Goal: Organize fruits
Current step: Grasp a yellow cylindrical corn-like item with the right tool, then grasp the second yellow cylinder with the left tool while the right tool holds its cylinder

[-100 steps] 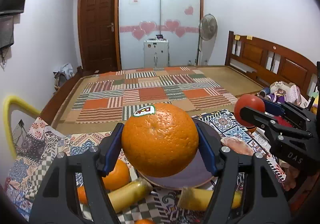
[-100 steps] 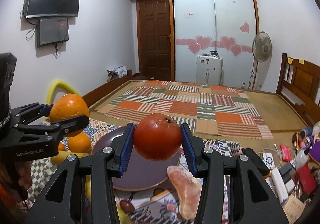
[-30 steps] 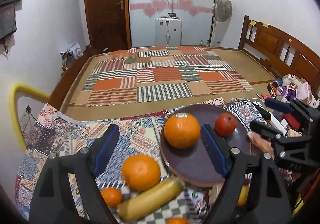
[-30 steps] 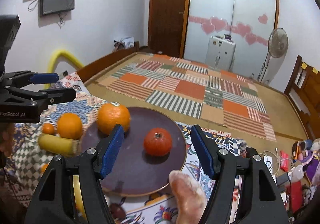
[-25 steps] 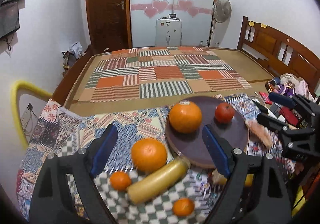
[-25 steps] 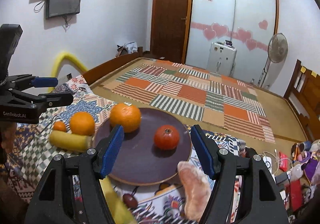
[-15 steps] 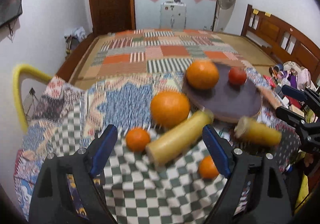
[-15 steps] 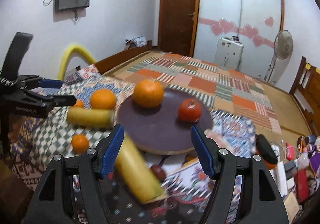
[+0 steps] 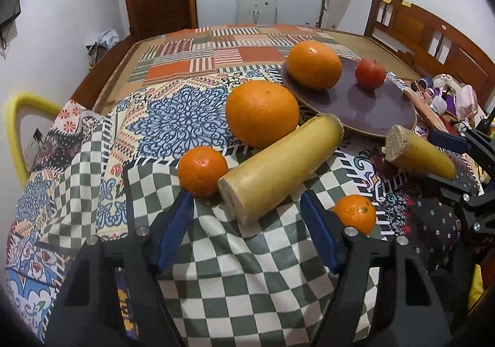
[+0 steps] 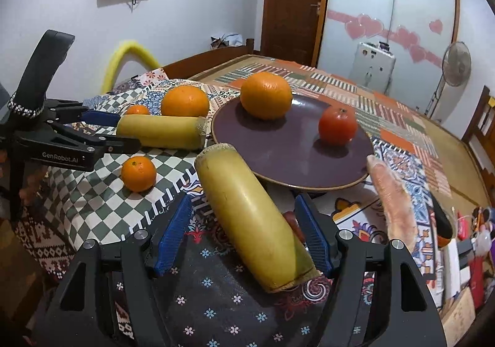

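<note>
Both grippers released — left gripper (image 9: 246, 223) faces one yellow cane segment (image 9: 280, 167), right gripper (image 10: 243, 231) straddles another (image 10: 253, 220). Stiff, smooth (likely rolls); grasp mid-length.

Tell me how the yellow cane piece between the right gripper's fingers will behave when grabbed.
The cane piece looks stiff, like a solid cylinder, so it probably won't bend. Its smooth round skin may slip or roll on the cloth. The right gripper is open around it, not yet touching.

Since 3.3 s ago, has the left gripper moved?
Yes. The left gripper released its big orange onto the dark purple plate and pulled back, now open.
</note>
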Demonstrator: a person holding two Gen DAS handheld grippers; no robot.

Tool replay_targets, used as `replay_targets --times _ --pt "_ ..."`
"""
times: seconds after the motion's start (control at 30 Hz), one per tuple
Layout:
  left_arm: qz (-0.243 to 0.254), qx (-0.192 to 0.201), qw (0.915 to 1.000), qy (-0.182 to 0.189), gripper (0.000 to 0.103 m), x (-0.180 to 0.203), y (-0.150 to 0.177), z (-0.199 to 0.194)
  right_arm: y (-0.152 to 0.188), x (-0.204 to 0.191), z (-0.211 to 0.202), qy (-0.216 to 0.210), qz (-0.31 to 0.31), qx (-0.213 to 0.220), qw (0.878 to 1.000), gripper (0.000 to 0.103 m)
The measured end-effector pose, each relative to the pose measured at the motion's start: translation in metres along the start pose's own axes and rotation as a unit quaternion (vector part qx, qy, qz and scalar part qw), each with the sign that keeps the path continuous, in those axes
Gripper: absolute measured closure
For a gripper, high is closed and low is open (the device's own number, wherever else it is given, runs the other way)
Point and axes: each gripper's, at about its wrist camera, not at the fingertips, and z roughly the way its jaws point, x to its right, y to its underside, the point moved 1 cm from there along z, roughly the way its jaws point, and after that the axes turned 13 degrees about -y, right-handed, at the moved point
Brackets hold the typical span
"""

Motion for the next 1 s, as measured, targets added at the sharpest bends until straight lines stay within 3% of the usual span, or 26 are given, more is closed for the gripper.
replay_targets --times 0.07,0.13,0.3,0.6,0.67,0.73,0.8,1.0 --pt "0.003 0.003 1.0000 -0.001 0.041 0.001 -0.001 0.001 0.001 0.003 0.003 -0.010 0.008 -0.004 1.000 0.037" --pt "0.005 -0.001 0.9999 0.010 0.061 0.003 -0.002 0.001 0.002 0.004 0.004 -0.013 0.011 -0.003 1.000 0.041" --pt "0.012 0.000 0.9999 0.006 0.073 0.008 0.004 -0.003 0.001 0.007 0.003 -0.012 0.011 0.000 1.000 0.051" --pt "0.016 -0.008 0.9992 0.037 0.084 0.013 0.020 -0.024 0.008 0.001 -0.012 -0.017 0.009 0.012 1.000 0.064" --pt "0.023 -0.006 0.9991 0.036 0.090 0.019 0.025 -0.032 0.010 0.000 -0.016 -0.007 0.003 0.011 1.000 0.066" --pt "0.025 -0.008 0.9987 0.043 0.103 0.022 0.030 -0.037 0.014 0.002 -0.022 0.001 0.003 0.012 1.000 0.067" --pt "0.023 -0.015 0.9979 0.058 0.103 0.024 0.035 -0.043 0.018 0.006 -0.028 0.007 0.010 0.012 1.000 0.068" --pt "0.038 -0.002 0.9977 0.057 0.102 0.029 0.034 -0.064 0.024 0.014 -0.038 0.013 0.021 0.010 1.000 0.069"
